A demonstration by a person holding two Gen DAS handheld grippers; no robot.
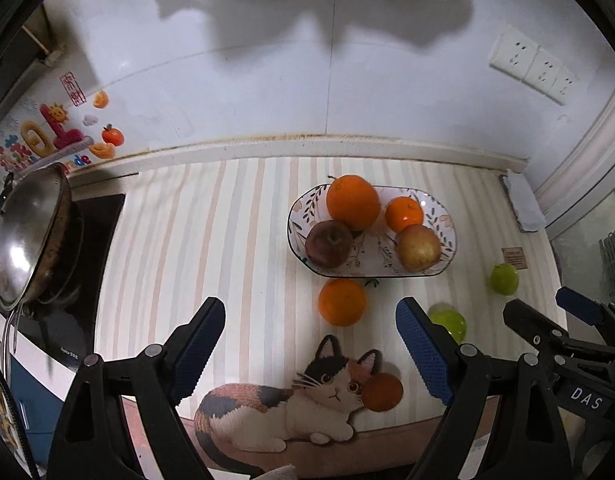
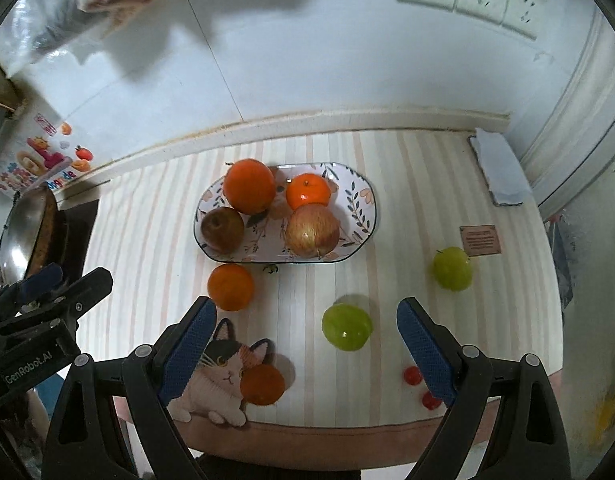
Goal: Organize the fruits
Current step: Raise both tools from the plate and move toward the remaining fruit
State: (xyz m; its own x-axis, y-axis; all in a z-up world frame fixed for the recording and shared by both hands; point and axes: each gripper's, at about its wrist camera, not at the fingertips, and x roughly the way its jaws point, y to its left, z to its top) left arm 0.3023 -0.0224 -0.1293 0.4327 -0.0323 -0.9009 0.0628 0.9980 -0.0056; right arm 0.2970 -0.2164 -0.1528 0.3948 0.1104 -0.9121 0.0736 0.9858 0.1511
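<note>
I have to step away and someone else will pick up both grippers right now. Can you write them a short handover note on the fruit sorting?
Left gripper: open, empty, above the mat.
Right gripper: open, empty, above the mat.
Plate: holds four fruits: big orange, small orange, dark apple, red-yellow apple.
Left on the mat: one orange just in front of the plate, another orange by the cat picture, two green apples, two small red fruits near the front edge.
Likely next: the nearest green apple, below the right gripper.
</note>
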